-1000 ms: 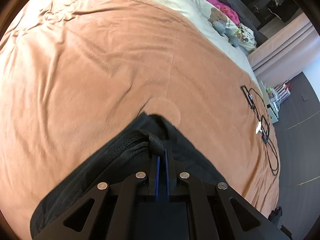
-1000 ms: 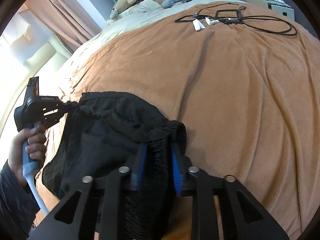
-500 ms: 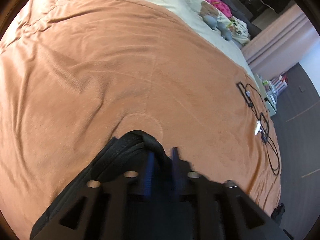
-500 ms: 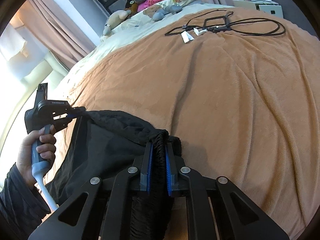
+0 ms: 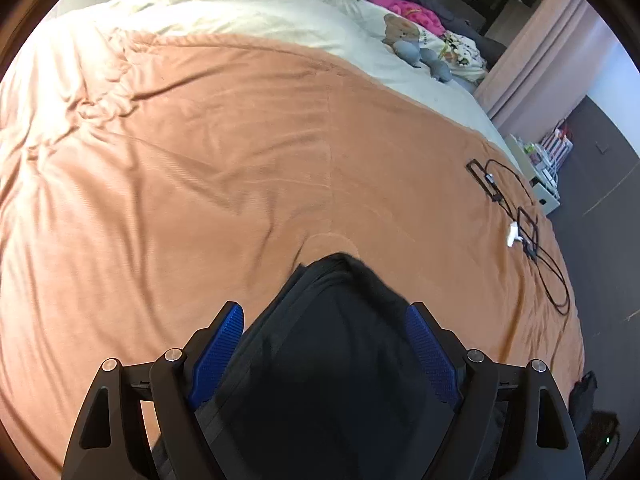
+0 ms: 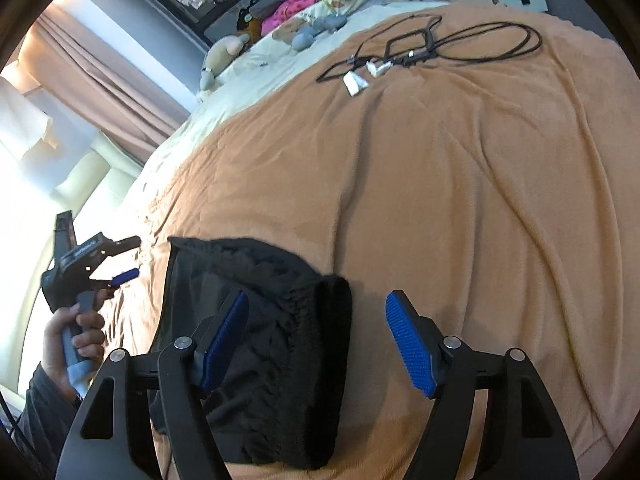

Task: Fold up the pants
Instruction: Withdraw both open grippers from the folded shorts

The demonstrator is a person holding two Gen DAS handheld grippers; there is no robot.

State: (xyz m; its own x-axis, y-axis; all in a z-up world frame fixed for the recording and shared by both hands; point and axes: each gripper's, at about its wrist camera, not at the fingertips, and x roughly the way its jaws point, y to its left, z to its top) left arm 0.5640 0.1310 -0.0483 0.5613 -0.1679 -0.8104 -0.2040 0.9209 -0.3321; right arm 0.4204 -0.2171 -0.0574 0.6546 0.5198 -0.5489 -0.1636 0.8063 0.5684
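Black pants on an orange-tan blanket, cream sheet beyond, blue ribbed pads, black cables.

Soft cloth and matt plastic throughout.
Black pants: matt cloth, gathered and finely ribbed at the waistband, lying under the right hand-held gripper. Orange blanket beyond it: plush, short-napped, softly creased. Cream sheet farther off: smooth cloth. Right hand-held gripper: matt black plastic frame, bright metal rivets, blue ridged rubbery pads; same finish on the left hand-held gripper. Black cables far ahead: thin and slightly glossy.
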